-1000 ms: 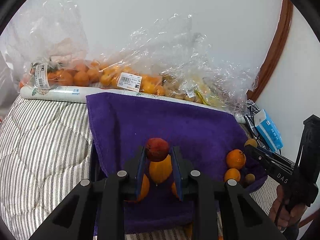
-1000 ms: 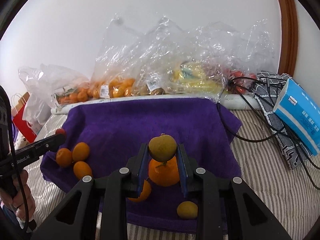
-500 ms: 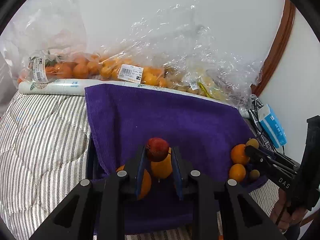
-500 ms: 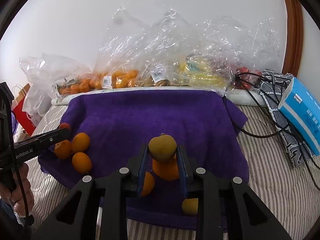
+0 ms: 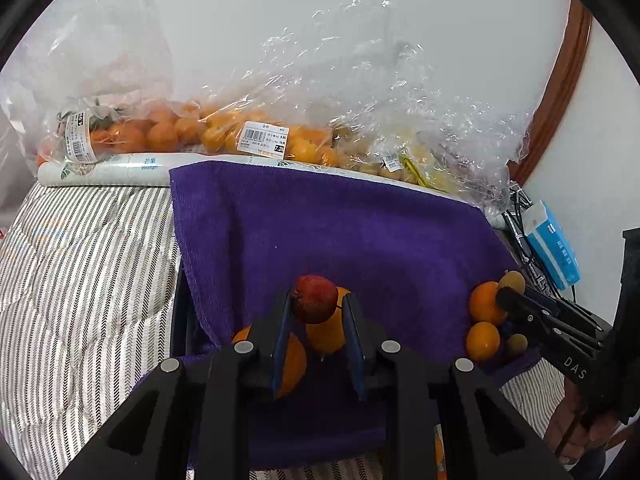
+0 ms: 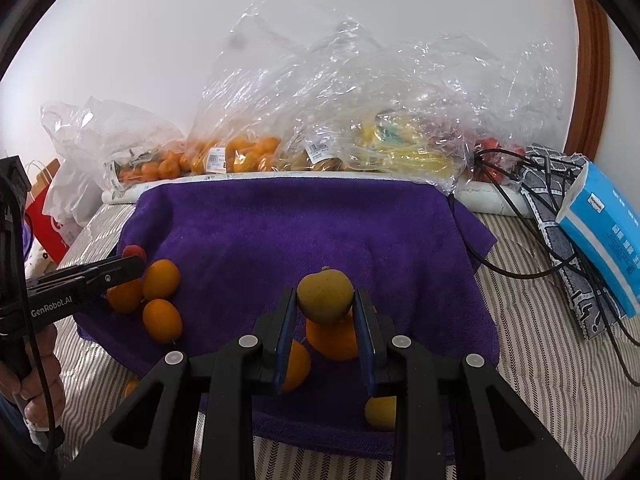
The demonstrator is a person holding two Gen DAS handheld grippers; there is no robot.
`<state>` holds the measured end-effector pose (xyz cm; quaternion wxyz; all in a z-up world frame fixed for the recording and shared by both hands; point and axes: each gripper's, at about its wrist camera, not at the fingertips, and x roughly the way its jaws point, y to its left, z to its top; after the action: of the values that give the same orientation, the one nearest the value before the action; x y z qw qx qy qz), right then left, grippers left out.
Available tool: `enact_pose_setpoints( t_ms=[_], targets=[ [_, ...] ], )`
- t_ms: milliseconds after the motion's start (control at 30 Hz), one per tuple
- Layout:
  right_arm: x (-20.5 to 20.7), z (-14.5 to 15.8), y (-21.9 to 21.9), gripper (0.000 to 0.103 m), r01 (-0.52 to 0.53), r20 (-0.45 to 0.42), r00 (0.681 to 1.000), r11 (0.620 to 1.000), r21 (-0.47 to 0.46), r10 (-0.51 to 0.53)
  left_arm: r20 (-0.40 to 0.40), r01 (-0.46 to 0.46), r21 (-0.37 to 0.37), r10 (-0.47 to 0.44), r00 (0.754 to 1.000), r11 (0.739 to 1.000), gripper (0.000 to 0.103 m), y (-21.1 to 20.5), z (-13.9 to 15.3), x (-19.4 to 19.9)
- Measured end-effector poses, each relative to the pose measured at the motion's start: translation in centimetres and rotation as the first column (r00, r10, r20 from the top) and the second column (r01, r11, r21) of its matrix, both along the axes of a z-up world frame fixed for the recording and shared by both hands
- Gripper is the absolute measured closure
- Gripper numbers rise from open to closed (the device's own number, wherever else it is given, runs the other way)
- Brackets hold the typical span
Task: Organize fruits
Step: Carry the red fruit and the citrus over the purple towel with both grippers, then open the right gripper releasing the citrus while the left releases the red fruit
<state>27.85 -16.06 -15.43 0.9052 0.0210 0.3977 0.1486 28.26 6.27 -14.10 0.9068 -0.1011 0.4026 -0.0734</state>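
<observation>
My left gripper [image 5: 316, 306] is shut on a small red fruit [image 5: 314, 296] above the near edge of a purple towel [image 5: 340, 232]. Two oranges [image 5: 326, 334] lie on the towel just below it. My right gripper [image 6: 325, 302] is shut on a yellow-green fruit [image 6: 325, 294] over the towel's [image 6: 300, 232] near part, with an orange [image 6: 334, 340] beneath it. The right wrist view shows the left gripper [image 6: 134, 266] at the left with the red fruit [image 6: 134, 251], beside three oranges [image 6: 161, 279]. The left wrist view shows the right gripper [image 5: 507, 294] at the towel's right edge.
Clear plastic bags of oranges [image 5: 160, 136] and yellow fruit [image 6: 392, 148] line the wall behind the towel. A blue tissue pack [image 6: 604, 232] and black cables [image 6: 516, 200] lie to the right on the striped bedcover [image 5: 80, 260]. A yellow fruit [image 6: 380, 412] rests near the towel's front edge.
Both grippers keep the same fruits between their fingers. The scene has drifted only slightly in both views, and no fruit on the towel has moved.
</observation>
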Motion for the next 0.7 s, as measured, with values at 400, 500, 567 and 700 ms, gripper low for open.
enact_pose_setpoints(
  t_ms=[400, 500, 567, 700],
  targets=[
    [-0.06, -0.08, 0.12, 0.075, 0.004, 0.009, 1.0, 1.0, -0.025, -0.004, 0.002, 0.014, 0.005, -0.014, 1.0, 1.0, 0.078, -0.15, 0.02, -0.11],
    [-0.08, -0.1, 0.13, 0.075, 0.004, 0.011, 1.0, 1.0, -0.03, -0.004, 0.001, 0.015, 0.004, -0.015, 1.0, 1.0, 0.078, -0.17, 0.06, -0.14],
    [-0.09, -0.1, 0.17, 0.075, 0.004, 0.011, 1.0, 1.0, -0.031, -0.004, 0.0, 0.015, 0.003, -0.015, 1.0, 1.0, 0.078, -0.2, 0.08, -0.13],
    [-0.1, -0.09, 0.15, 0.075, 0.003, 0.01, 1.0, 1.0, -0.029, -0.003, 0.001, 0.022, -0.008, -0.022, 1.0, 1.0, 0.068, -0.23, 0.25, -0.23]
  ],
)
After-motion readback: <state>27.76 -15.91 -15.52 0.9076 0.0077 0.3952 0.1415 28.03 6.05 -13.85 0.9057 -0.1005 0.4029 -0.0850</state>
